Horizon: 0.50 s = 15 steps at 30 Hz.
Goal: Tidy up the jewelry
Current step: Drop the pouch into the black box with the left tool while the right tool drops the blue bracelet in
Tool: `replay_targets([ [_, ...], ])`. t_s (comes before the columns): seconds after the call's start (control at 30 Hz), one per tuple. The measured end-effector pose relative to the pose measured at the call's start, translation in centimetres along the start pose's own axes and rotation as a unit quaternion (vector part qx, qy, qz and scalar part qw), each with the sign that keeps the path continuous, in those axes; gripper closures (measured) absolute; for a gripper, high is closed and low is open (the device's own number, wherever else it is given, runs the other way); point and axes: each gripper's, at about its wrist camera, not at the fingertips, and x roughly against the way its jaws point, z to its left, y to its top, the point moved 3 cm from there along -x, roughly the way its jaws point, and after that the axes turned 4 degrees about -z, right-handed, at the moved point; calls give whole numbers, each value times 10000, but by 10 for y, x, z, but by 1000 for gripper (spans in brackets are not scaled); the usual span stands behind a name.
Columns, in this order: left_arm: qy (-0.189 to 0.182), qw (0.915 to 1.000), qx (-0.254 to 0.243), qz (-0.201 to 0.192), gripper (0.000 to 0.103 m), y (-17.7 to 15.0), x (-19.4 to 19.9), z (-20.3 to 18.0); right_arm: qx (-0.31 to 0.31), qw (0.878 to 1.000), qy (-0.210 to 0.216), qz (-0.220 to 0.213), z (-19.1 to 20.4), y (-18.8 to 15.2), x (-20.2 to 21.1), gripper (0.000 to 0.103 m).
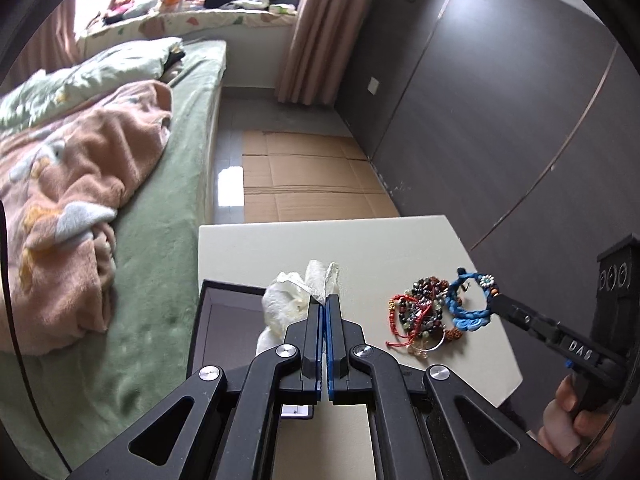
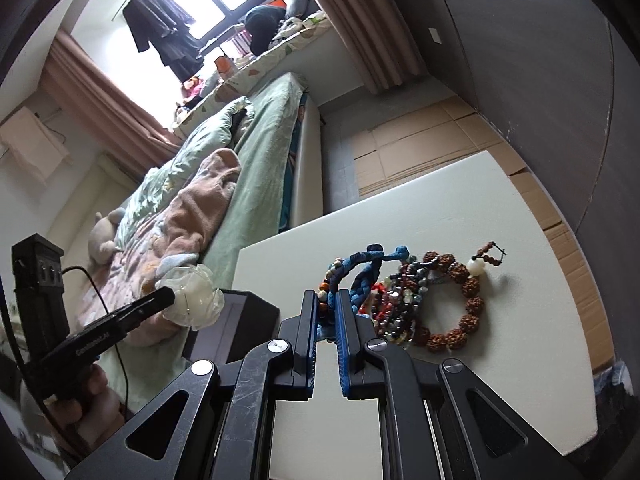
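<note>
Right gripper (image 2: 328, 312) clamping blue braided bracelet (image 1: 466, 300), raising it off jewelry pile (image 1: 420, 316) on white table (image 1: 320, 240), near right side. Left gripper (image 1: 324, 304) pinching crumpled white plastic wrap (image 1: 288, 300) over black box (image 1: 212, 320) at left, likely clearing box to receive bracelet.

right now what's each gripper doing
Left gripper: shut on the white plastic bag.
Right gripper: shut on the blue braided bracelet.
</note>
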Motion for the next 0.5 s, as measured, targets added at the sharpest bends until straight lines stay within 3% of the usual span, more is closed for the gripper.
replay_targets([
  [0.1, 179, 9996, 235, -12, 97, 2, 4, 17, 106, 9999, 125, 36, 13, -2, -7, 93],
  [0.13, 218, 9994, 278, -6, 86, 2, 5, 21, 145, 9997, 180, 47, 18, -3, -8, 93],
  [0.17, 233, 9992, 314, 0, 65, 4, 5, 25, 191, 9995, 247, 61, 23, -4, -10, 93],
  [0.2, 238, 9991, 353, -7, 51, 5, 6, 29, 254, 9991, 323, 83, 28, -4, -13, 93],
  [0.23, 227, 9990, 392, -44, 31, 6, 7, 33, 334, 9986, 407, 97, 34, -6, -15, 93],
  [0.27, 216, 9988, 424, -121, 23, 7, 10, 37, 413, 9979, 494, 91, 41, -6, -17, 93],
  [0.5, 335, 9965, 728, -241, 23, 15, 17, 67, 898, 9915, 886, 320, 88, -16, -39, 93],
])
